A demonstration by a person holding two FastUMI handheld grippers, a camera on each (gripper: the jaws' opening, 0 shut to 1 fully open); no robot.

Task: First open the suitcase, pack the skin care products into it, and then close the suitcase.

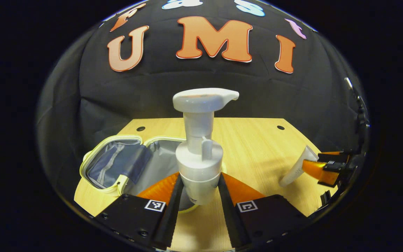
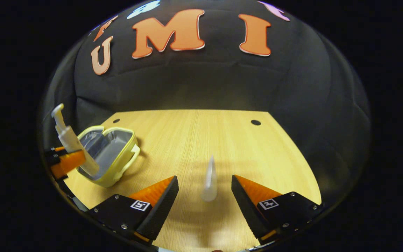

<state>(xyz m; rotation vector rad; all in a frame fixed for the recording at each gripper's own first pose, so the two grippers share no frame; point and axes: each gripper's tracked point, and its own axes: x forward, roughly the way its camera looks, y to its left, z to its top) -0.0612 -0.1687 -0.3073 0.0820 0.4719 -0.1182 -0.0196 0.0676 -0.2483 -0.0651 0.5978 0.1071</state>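
A white pump bottle (image 1: 198,164) stands upright between the fingers of my left gripper (image 1: 199,182), which is shut on its lower body. In the right gripper view, that bottle (image 2: 69,140) hangs over the near half of the open yellow suitcase (image 2: 117,164), held by the left gripper (image 2: 65,162). The suitcase (image 1: 93,161) lies flat with its grey lining showing. A white tube (image 2: 211,175) lies on the table between the spread fingers of my open right gripper (image 2: 205,180), untouched. From the left gripper view, the tube (image 1: 297,168) and right gripper (image 1: 322,169) sit at far right.
The wooden table (image 2: 194,136) has two small dark holes near its back corners (image 2: 255,122). Black cloth walls close in behind and on both sides. Bare wood lies between the suitcase and the tube.
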